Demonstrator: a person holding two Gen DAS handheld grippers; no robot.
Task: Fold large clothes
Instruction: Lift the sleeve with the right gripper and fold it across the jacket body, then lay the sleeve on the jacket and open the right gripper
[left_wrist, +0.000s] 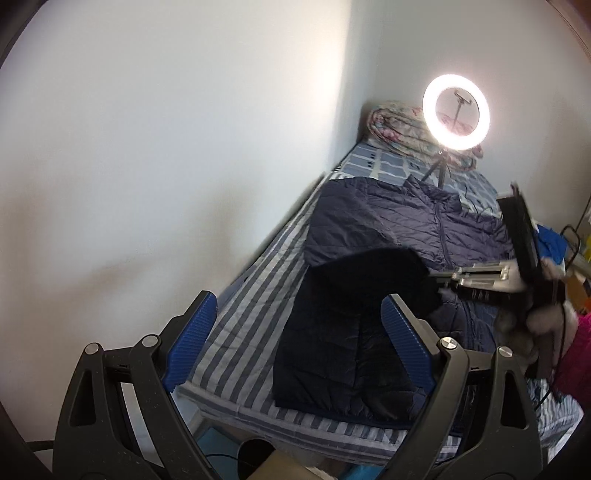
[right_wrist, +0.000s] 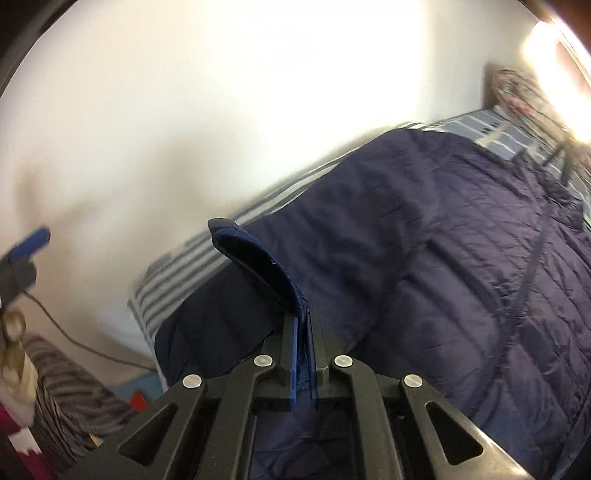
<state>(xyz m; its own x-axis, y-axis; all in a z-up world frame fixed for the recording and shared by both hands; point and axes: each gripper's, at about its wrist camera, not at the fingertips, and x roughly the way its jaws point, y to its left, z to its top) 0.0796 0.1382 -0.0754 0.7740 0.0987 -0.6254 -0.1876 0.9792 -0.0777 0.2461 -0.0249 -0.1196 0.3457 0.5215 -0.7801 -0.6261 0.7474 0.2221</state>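
We are pinching the navy jacket (right_wrist: 424, 258) cuff in our right gripper (right_wrist: 303, 317); our left gripper (left_wrist: 295, 332) is hanging wide apart, holding nothing.

- A home bedroom: a single bed (left_wrist: 258, 295) with a striped sheet stands against a plain white wall (left_wrist: 166, 147).
- A rolled floral quilt (left_wrist: 399, 129) lies at its far end.
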